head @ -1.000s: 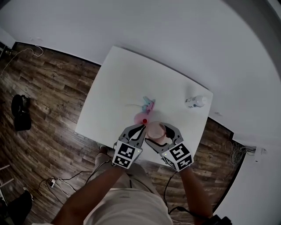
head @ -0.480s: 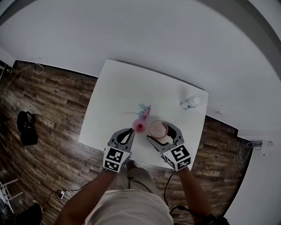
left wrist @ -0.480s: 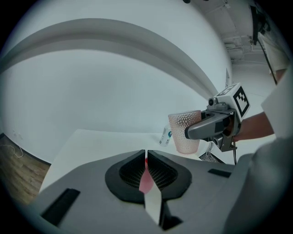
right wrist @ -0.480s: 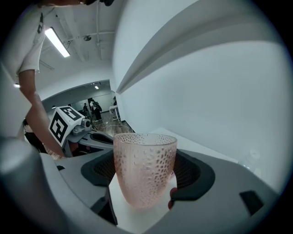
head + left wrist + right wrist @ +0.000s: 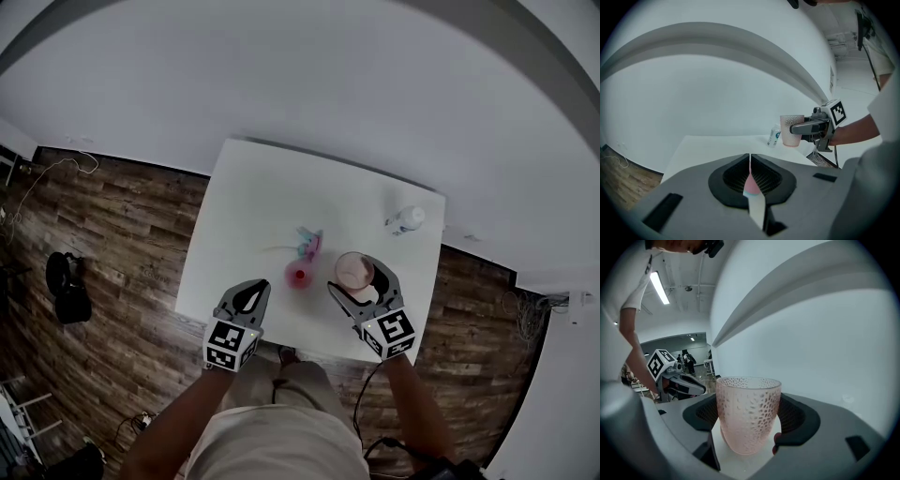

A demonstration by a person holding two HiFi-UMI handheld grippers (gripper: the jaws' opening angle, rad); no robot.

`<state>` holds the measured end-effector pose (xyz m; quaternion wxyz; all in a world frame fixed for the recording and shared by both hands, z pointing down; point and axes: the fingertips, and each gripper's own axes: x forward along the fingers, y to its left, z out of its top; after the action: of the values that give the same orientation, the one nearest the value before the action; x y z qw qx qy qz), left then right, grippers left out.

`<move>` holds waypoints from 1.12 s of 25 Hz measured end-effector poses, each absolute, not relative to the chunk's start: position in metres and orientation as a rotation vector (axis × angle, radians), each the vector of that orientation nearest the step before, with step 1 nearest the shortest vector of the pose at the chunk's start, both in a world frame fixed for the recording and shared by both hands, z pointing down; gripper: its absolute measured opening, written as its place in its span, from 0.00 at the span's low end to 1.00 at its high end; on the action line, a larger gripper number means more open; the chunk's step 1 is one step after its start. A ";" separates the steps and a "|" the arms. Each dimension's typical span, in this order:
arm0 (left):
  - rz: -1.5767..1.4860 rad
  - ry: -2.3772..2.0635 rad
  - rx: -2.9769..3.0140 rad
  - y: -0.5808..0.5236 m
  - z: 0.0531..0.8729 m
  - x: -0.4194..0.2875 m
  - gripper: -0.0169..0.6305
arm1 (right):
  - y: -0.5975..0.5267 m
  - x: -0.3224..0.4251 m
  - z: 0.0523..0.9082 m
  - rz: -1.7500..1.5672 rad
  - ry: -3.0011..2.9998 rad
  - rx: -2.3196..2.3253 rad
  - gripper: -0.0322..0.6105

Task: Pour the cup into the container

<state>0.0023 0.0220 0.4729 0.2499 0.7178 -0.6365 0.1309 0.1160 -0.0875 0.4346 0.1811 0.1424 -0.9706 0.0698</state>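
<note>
My right gripper (image 5: pixel 357 275) is shut on a dimpled pink cup (image 5: pixel 353 269), held upright above the white table (image 5: pixel 253 202); the right gripper view shows the cup (image 5: pixel 747 420) filling the space between the jaws. A small pink-red container (image 5: pixel 298 276) stands on the table just left of the cup. My left gripper (image 5: pixel 253 289) is shut and empty, near the table's front edge, left of the container and apart from it. In the left gripper view, the cup (image 5: pixel 791 130) appears at the right.
A pink and teal object (image 5: pixel 310 243) lies just behind the container. A small white bottle (image 5: pixel 409 218) stands at the table's far right corner, also seen as the bottle (image 5: pixel 774 136) in the left gripper view. Wooden floor surrounds the table; a white wall rises behind it.
My left gripper has drawn back from the pink container toward the table's front left. The right gripper has carried the cup a little to the right and up.
</note>
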 end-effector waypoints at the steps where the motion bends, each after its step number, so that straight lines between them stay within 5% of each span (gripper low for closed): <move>1: 0.358 -1.735 1.953 0.022 0.472 0.001 0.05 | -0.089 0.117 0.435 0.185 -2.751 0.410 0.63; 28: 0.443 -1.646 1.981 0.005 0.480 -0.009 0.05 | -0.133 0.124 0.537 0.106 -2.764 0.532 0.63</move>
<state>-0.0090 0.0051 0.4799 0.2611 0.7318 -0.6079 0.1636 0.1239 -0.1328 0.5374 0.1615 0.1864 -0.9684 0.0372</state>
